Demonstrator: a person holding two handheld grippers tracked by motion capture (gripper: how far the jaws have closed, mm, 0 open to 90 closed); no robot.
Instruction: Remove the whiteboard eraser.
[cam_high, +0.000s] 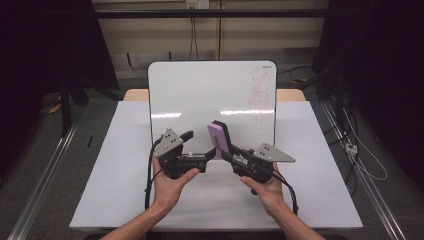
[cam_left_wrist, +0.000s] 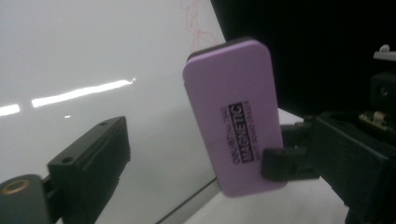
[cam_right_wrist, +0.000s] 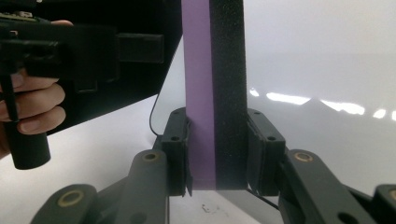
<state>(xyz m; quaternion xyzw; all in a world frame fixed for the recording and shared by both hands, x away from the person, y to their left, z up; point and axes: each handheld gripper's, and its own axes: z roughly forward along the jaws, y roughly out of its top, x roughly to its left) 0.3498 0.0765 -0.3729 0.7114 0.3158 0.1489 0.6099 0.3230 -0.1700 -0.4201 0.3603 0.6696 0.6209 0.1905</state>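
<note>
A purple eraser with a black felt side stands upright in front of the whiteboard. My right gripper is shut on its lower end. In the right gripper view the pads press the purple and the felt faces of the eraser. My left gripper is open just left of the eraser, with nothing between its jaws. In the left gripper view one of its fingers stands apart from the eraser, whose printed face reads MAGNETIC, and the right gripper clamps its edge.
The whiteboard lies on a white-covered table and bears red scribbles at its right edge. Dark floor, rails and cables surround the table. The person's hand holds the left gripper close by.
</note>
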